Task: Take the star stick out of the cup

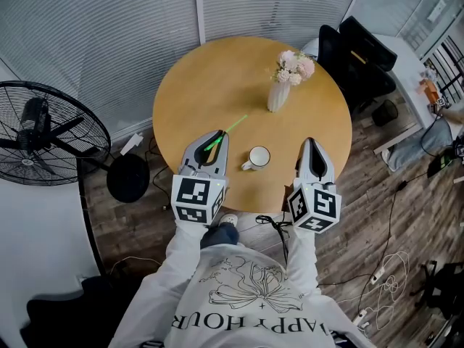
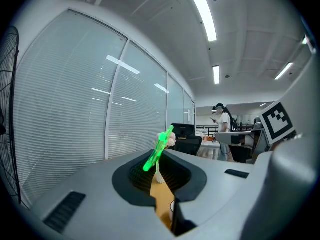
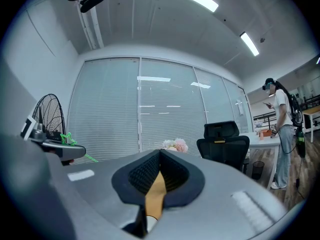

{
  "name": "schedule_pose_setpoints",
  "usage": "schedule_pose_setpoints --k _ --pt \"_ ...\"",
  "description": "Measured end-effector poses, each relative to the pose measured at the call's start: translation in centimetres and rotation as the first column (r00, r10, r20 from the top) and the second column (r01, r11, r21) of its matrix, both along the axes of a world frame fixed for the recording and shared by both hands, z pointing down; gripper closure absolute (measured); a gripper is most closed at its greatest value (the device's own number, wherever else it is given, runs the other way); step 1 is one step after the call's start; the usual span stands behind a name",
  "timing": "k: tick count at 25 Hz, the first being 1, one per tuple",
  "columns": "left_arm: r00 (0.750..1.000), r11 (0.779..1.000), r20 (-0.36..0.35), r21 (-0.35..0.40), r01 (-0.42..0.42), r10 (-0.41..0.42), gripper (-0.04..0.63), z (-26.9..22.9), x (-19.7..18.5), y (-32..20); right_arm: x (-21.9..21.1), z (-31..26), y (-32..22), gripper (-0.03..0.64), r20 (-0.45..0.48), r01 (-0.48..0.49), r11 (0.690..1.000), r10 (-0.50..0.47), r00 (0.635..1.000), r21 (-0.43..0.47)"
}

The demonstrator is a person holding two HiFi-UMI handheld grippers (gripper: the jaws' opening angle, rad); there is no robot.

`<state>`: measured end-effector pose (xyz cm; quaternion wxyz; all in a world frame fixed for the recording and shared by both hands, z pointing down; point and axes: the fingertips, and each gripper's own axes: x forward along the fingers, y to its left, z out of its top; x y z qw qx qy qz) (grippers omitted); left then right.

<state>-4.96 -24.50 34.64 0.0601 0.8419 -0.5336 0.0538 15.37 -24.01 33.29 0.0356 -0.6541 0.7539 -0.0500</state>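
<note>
My left gripper (image 1: pixel 217 138) is shut on the bright green star stick (image 1: pixel 226 130), which hangs over the round wooden table (image 1: pixel 217 71) clear of the cup. The stick's thin end points away toward the table's middle. In the left gripper view the stick (image 2: pixel 159 151) rises slanting from between the pads. The white cup (image 1: pixel 259 157) stands upright on the table between my two grippers, with nothing showing in it. My right gripper (image 1: pixel 312 143) sits just right of the cup, shut and holding nothing. In the right gripper view its jaws (image 3: pixel 160 153) meet at the tips.
A white vase of pink flowers (image 1: pixel 283 85) stands past the cup. A black fan (image 1: pixel 40 133) is on the floor at the left, and a black chair (image 1: pixel 355 56) at the far right. A person (image 3: pixel 280 129) stands in the background. Cables lie on the floor at right.
</note>
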Motion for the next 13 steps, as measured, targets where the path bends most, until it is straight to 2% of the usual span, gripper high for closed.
schedule_pose_setpoints --k 13 --pt "1.0 1.0 0.0 0.003 -0.01 0.01 0.571 -0.11 0.44 0.16 0.13 0.0 0.11 0.606 -0.004 0.001 1.0 -0.001 1.0 -0.002"
